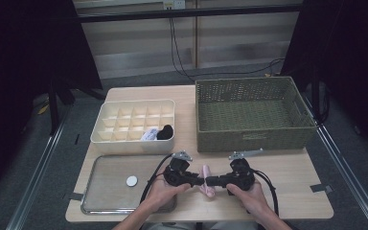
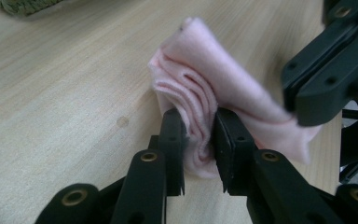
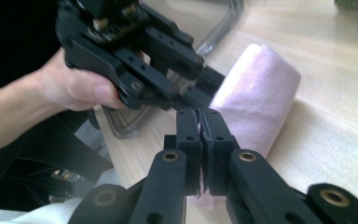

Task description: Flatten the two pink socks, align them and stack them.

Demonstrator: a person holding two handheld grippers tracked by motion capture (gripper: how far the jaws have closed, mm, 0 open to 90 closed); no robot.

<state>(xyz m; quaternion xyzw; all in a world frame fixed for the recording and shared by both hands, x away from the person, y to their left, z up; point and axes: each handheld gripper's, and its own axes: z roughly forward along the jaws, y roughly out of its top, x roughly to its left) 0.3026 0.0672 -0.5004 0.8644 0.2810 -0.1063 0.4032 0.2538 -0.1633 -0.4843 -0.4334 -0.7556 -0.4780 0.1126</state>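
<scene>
Centrally, low in high view: pink cloth roll (image 1: pixel 206 180) lies on wooden table (image 1: pixel 292 187), between both grippers. Left gripper (image 2: pixel 199 135) pinches folded end of roll, layers squeezed between pads. Right gripper (image 3: pixel 201 135) has jaws nearly pressed together on thin edge of pink cloth roll. Metal tray (image 1: pixel 105 182) at lower left, wicker basket (image 1: pixel 254 115) at upper right.
</scene>
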